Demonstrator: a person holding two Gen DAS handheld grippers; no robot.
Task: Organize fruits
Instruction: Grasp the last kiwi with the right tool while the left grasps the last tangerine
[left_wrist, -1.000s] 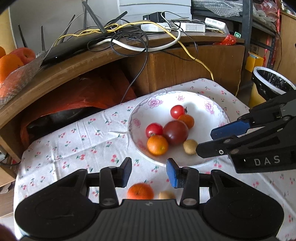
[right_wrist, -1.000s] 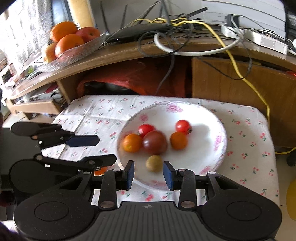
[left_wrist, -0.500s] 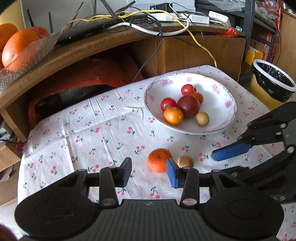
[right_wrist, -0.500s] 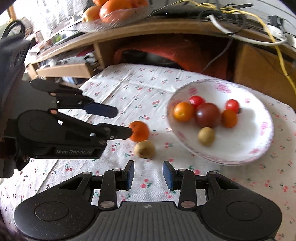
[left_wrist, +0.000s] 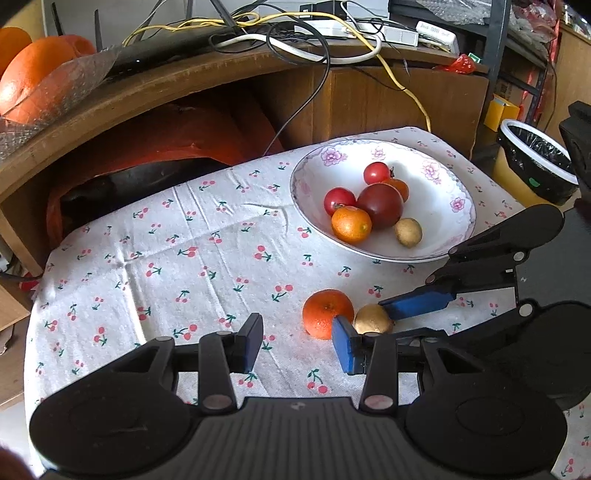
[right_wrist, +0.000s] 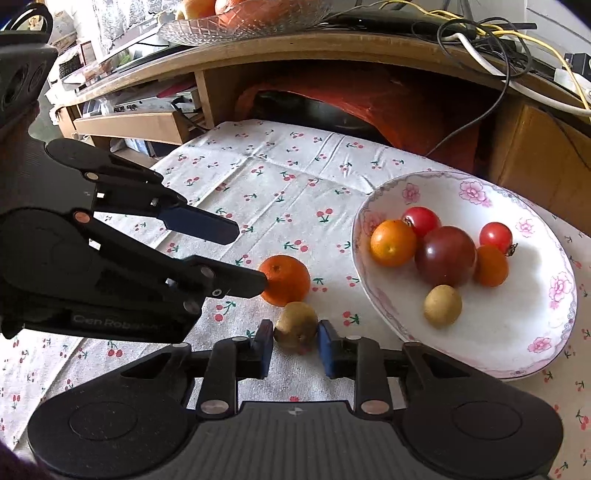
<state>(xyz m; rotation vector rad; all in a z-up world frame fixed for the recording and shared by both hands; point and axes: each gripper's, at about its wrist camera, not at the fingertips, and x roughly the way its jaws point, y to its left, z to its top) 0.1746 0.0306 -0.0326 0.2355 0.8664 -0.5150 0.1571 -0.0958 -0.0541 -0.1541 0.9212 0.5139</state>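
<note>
Right wrist view: right gripper (right_wrist: 294, 347) has its blue pads either side of the small brown fruit (right_wrist: 295, 326) on the cloth, a sliver of gap showing each side; not yet clamped. Left gripper (right_wrist: 243, 258) stands wide apart, its near finger tip against or just beside the loose tangerine (right_wrist: 286, 280); contact cannot be confirmed.

Risks, as judged:
- Brown fruit and tangerine lie touching or nearly so. Closing off-centre could squirt the round fruit out, or nudge the tangerine into a roll across the cherry-print tablecloth (right_wrist: 280, 177).
- Both grippers crowd one spot; fingers could knock together on the lift.
- Flowered bowl (right_wrist: 546, 343) lies just right of the pick; its near rim must be cleared, and it already holds a heap of tomatoes, an orange fruit and a second brown fruit (right_wrist: 442, 305), which a dropped piece could scatter.

Far side: wooden shelf, cables, glass dish of oranges, all well apart.
</note>
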